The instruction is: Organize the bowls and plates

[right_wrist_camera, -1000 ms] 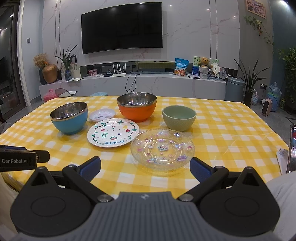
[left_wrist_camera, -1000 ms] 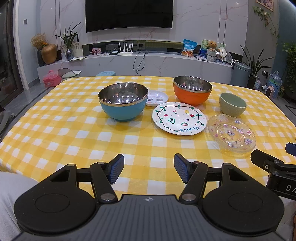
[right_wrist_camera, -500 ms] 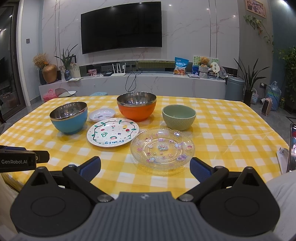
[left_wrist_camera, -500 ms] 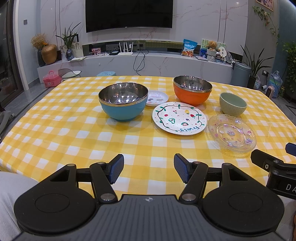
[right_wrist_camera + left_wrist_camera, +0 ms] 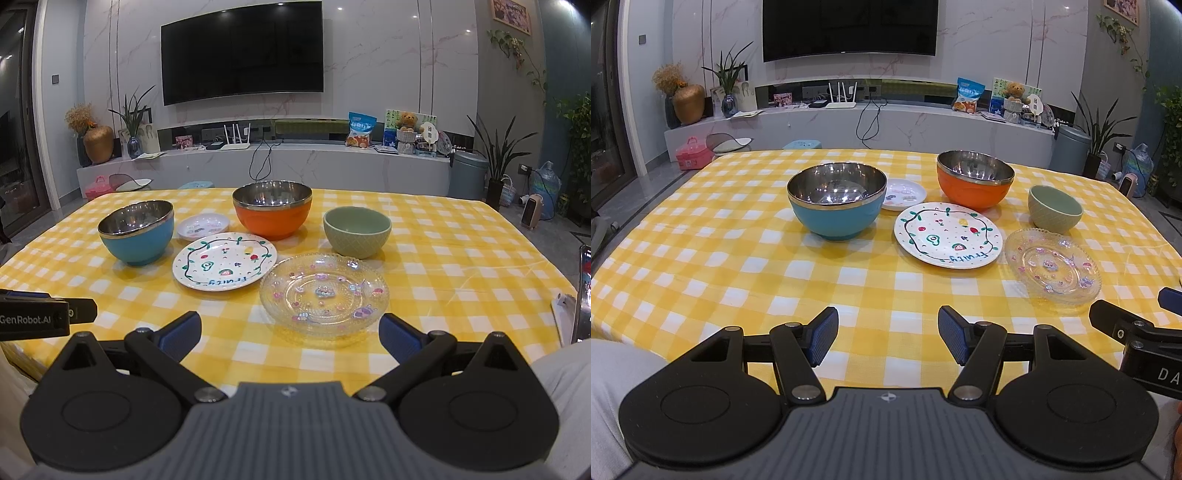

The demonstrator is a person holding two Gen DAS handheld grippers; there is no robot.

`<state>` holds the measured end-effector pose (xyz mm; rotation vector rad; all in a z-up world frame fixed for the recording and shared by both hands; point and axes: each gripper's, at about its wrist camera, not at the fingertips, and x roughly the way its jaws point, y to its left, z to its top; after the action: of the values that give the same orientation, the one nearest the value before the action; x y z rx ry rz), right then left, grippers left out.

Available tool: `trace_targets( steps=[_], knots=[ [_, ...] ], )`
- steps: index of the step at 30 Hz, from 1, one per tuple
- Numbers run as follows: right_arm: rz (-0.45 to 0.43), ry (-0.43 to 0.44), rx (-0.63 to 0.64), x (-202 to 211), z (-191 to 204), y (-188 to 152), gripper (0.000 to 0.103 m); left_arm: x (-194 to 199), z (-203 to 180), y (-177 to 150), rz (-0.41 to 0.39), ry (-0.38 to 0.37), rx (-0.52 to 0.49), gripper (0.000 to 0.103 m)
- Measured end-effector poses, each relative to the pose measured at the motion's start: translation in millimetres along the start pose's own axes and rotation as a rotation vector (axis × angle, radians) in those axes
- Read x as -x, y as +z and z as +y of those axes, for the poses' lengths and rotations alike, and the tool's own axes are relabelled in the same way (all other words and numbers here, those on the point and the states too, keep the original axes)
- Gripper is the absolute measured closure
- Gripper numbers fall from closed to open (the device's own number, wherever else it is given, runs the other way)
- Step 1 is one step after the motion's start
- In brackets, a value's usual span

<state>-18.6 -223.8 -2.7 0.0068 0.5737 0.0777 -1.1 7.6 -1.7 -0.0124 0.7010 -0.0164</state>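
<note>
Left tongs [image 5: 887, 334] labelled GenRobot.AI, painted plate [image 5: 948, 235] reading "fruity"

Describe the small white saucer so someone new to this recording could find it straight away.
Start at the yellow-and-white checked tablecloth and find the two steel-lined bowls, the blue bowl and the orange bowl. The small white saucer with tiny printed pictures sits between them, just behind the large white plate painted with fruit and a green vine border. It is the smallest, shallowest dish there.

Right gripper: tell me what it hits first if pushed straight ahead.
Probably the clear glass plate: it lies directly ahead of the open right gripper, between its fingers' line; height above the cloth is unclear.
</note>
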Motion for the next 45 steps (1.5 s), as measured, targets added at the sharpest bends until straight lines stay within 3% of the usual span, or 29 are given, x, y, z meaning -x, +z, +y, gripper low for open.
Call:
trace_targets(
  steps=[36,45],
  knots=[
    [0.019,-0.010,0.024,-3,6,3,0.003,0,-1,-1,0.001,-0.002,0.002,0.030],
    [0.109,0.015,-0.014,-14,-1,12,0.003,-4,-8,4,0.053,-0.021,-0.017,0.030]
  ],
)
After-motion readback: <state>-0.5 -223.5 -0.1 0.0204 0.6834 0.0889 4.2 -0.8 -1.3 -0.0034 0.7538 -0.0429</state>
